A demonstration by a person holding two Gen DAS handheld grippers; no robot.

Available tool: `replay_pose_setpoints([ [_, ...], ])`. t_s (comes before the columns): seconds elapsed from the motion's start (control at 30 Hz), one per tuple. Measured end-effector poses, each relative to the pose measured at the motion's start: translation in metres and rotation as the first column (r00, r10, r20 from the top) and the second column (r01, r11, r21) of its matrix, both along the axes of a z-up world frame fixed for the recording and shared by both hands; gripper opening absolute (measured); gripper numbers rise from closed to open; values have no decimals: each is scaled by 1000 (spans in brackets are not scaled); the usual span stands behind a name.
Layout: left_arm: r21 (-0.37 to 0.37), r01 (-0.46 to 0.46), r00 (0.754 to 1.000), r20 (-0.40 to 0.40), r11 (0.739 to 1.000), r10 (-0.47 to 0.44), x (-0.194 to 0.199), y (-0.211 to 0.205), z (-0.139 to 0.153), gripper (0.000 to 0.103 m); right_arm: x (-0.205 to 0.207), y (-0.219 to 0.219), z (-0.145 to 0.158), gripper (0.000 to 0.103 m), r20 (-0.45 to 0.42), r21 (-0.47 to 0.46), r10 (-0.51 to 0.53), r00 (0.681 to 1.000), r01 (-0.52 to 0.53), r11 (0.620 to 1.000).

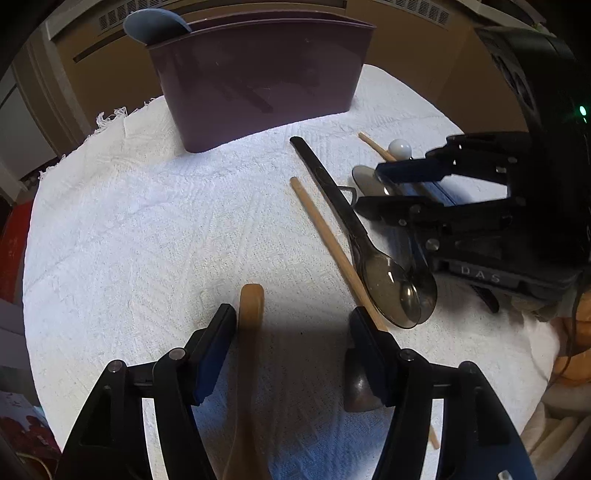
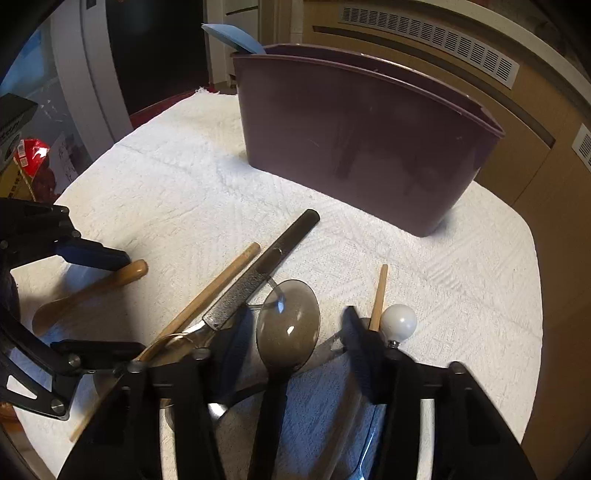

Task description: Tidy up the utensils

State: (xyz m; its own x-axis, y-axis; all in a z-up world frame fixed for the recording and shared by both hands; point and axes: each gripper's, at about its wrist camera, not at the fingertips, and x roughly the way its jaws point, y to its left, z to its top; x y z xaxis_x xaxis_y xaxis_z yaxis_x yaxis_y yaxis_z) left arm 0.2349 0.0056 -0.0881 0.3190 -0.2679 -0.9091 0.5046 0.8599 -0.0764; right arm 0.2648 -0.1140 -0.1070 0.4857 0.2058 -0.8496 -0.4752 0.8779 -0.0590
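A purple utensil holder (image 1: 258,81) stands at the far side of the white cloth, with a blue spoon (image 1: 155,26) sticking out of it; it also shows in the right wrist view (image 2: 362,140). My left gripper (image 1: 291,325) is open, its jaws astride a wooden spoon (image 1: 251,332) lying on the cloth. My right gripper (image 2: 295,332) is open over a smoky clear plastic spoon (image 2: 288,328). Beside it lie a black-handled utensil (image 2: 266,266), a wooden stick (image 2: 218,288) and a white-knobbed utensil (image 2: 399,319).
The white cloth (image 1: 147,221) covers a small table whose edges fall off on all sides. A wood-panelled unit with vents (image 2: 461,48) stands behind the holder. The right gripper's body (image 1: 498,206) sits at the right of the left wrist view. Red packaging (image 2: 33,155) lies off the left edge.
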Motion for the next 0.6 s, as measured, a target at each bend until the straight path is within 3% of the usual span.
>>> replay_pose_setpoints([
  [0.2, -46, -34, 999, -15, 998, 33, 3, 9, 3, 53, -7, 4, 6, 34, -2, -10, -9, 1000, 9, 1000],
  [0.4, -13, -63, 998, 9, 998, 63, 10, 16, 3, 30, -28, -9, 37, 34, 61, 26, -23, 998, 21, 999],
  [0.5, 29, -72, 996, 45, 997, 71, 8, 17, 3, 11, -38, -18, 49, 34, 83, 30, -35, 996, 33, 999],
  [0.6, 34, -113, 992, 68, 993, 111, 3, 22, 8, 11, -49, -26, 56, 34, 98, 36, -50, 994, 47, 998],
])
